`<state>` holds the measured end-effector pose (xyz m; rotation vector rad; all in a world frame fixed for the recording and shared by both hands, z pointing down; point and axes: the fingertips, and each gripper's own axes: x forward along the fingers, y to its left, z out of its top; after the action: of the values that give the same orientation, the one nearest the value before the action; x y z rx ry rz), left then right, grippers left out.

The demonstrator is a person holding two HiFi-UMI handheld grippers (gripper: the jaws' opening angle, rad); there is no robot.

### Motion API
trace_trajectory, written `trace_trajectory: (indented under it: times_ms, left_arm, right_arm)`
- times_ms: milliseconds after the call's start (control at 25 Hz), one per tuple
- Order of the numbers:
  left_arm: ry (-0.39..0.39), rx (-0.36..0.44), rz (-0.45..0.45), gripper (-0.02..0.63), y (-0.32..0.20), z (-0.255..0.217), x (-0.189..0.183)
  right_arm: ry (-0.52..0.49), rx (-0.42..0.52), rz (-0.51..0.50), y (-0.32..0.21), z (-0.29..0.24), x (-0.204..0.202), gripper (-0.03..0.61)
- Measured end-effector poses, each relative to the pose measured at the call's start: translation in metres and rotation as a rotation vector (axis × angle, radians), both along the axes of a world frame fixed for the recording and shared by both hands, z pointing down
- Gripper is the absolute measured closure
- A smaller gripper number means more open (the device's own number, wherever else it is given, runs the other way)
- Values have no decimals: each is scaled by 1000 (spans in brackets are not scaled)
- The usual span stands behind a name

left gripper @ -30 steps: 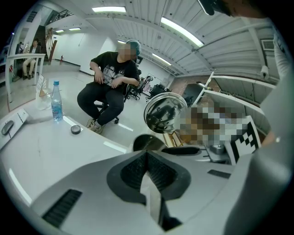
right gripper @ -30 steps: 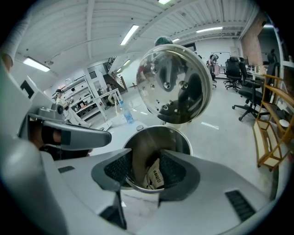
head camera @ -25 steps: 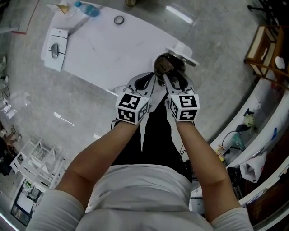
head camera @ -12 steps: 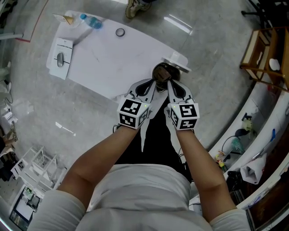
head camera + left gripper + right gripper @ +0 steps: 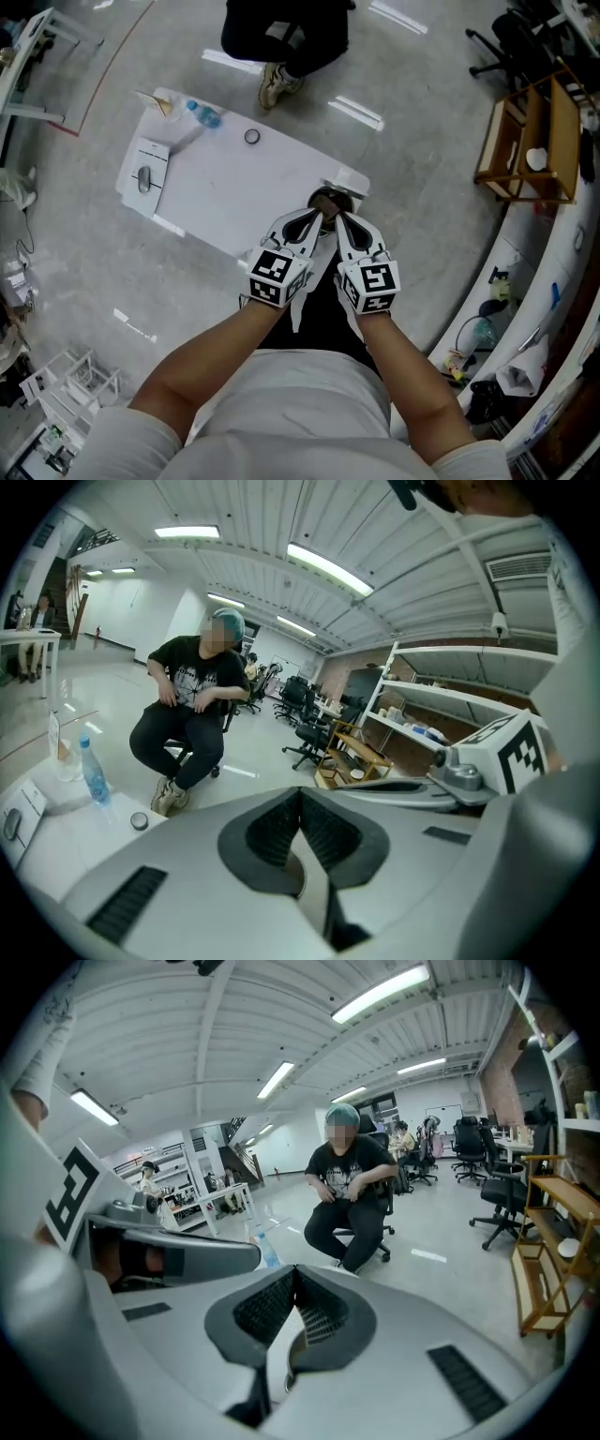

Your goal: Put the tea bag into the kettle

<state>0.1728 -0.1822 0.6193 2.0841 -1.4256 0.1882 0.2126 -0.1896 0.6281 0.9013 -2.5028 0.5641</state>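
In the centre of the head view, our left gripper (image 5: 317,214) and right gripper (image 5: 337,216) are side by side. Each has its fingers (image 5: 267,832) clenched tip to tip, and we cannot make out a tea bag between them. The kettle (image 5: 328,199) stands just beyond the tips, at the lower-right edge of the white table (image 5: 234,183).

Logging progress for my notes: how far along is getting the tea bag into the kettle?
Done: nothing visible; no tea bag shows in any view. In hand: left gripper and right gripper, both shut, side by side over the kettle on the table, nothing seen between their jaws. Remaining: bag into kettle.
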Motion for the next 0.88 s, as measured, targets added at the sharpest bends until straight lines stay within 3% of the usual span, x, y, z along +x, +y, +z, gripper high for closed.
trace_trajectory:
  times_ms: [520,880]
  left_arm:
    - [-16,268,61,604,-18,-162,9]
    - [-39,332,38,603,-17,-213,17]
  right_arm:
    - [-159,244,12,-11,-167,-1,569]
    - [-194,328,-41,-14,-217,0,568]
